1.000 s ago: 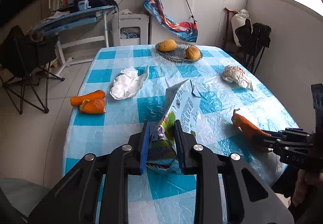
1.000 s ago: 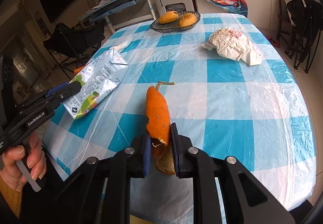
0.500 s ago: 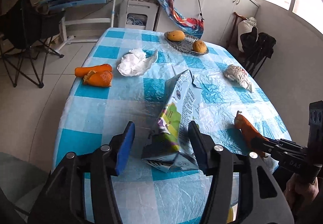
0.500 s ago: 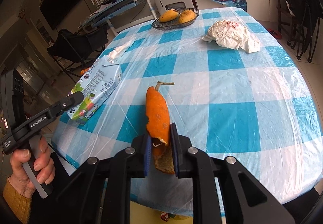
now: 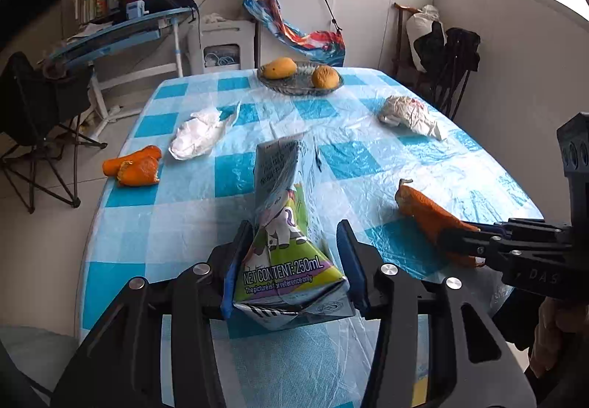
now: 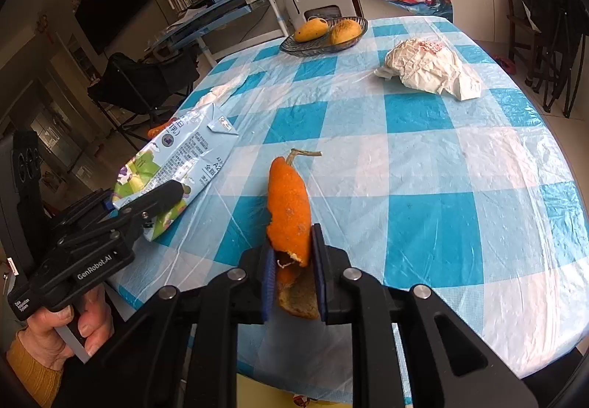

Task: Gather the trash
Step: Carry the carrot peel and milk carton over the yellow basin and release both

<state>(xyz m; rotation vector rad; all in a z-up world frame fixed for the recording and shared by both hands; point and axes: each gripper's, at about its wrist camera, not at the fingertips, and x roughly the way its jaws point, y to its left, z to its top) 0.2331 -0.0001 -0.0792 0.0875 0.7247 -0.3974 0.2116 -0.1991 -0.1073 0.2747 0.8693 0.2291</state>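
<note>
A crushed milk carton (image 5: 283,224) lies near the front edge of the checked table (image 5: 206,224), its wide base towards me. My left gripper (image 5: 293,227) straddles that base. Its jaws are closing, and both blue pads (image 5: 228,279) touch the carton's sides. In the right wrist view the carton (image 6: 184,150) shows under the left gripper's dark finger (image 6: 162,194), held by a hand. My right gripper (image 6: 292,242) is shut on the lower end of a long orange peel (image 6: 287,201), which sticks up and forward over the table. From the left wrist view the peel (image 5: 423,209) and right gripper (image 5: 452,238) are at the right.
More orange peel (image 5: 132,165) lies at the table's left edge, with a white crumpled wrapper (image 5: 198,135) beside it. A crumpled paper ball (image 6: 427,67) sits far right. A glass dish (image 5: 300,87) holding two mangoes is at the back. Folding chairs stand on both sides.
The left gripper let go of the carton, opened wide, and its jaws have come back in across the carton's wide base. The right gripper and its peel stayed put.
</note>
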